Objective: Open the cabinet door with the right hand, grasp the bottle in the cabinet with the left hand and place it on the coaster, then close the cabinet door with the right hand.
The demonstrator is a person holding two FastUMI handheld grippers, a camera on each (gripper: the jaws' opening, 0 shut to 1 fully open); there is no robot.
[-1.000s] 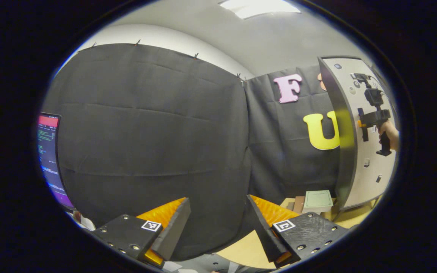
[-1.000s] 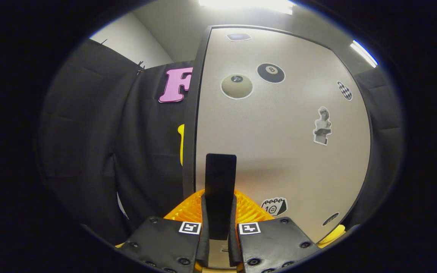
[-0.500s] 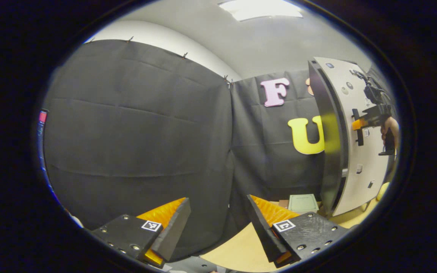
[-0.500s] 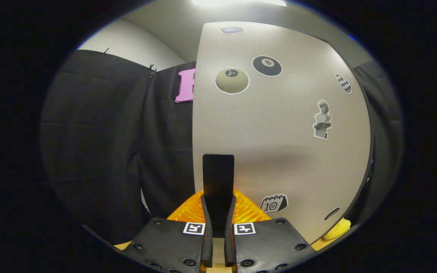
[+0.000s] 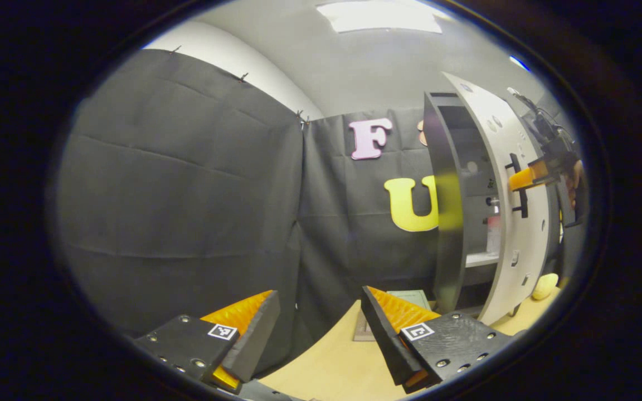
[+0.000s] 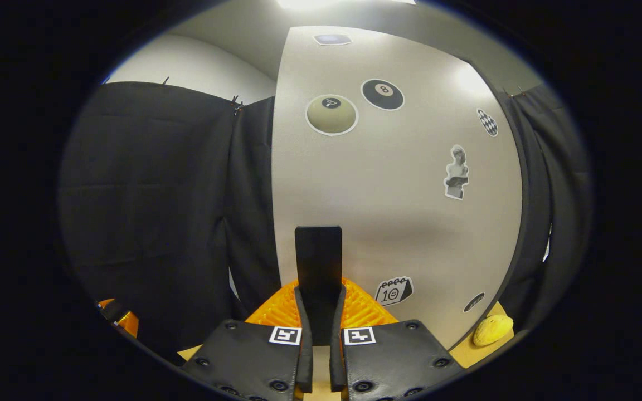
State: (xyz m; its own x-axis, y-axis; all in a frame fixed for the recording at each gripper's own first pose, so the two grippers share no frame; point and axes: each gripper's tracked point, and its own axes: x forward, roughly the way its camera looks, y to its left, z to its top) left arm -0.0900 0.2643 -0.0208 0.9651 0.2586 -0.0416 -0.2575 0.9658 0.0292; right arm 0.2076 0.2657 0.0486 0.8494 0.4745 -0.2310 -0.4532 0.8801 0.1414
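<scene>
The left gripper (image 5: 321, 328) hung spread wide over the bare tan wooden tabletop (image 5: 332, 367). At two o'clock, the right gripper (image 6: 319, 312) clamped the black bar handle (image 6: 318, 267) of the grey stickered cabinet door (image 6: 410, 211), ajar; a pale bottle (image 5: 492, 234) stood on the shelf inside.

The cabinet door (image 5: 513, 184) stands partly swung out, leaving a gap into the cabinet (image 5: 446, 195) between its dark side wall and the door's edge. The right gripper (image 6: 317, 312) clamps the door handle (image 6: 317, 262), crowding the door's front. The surface (image 5: 332, 362) before the left gripper (image 5: 321, 317) lies bare.
</scene>
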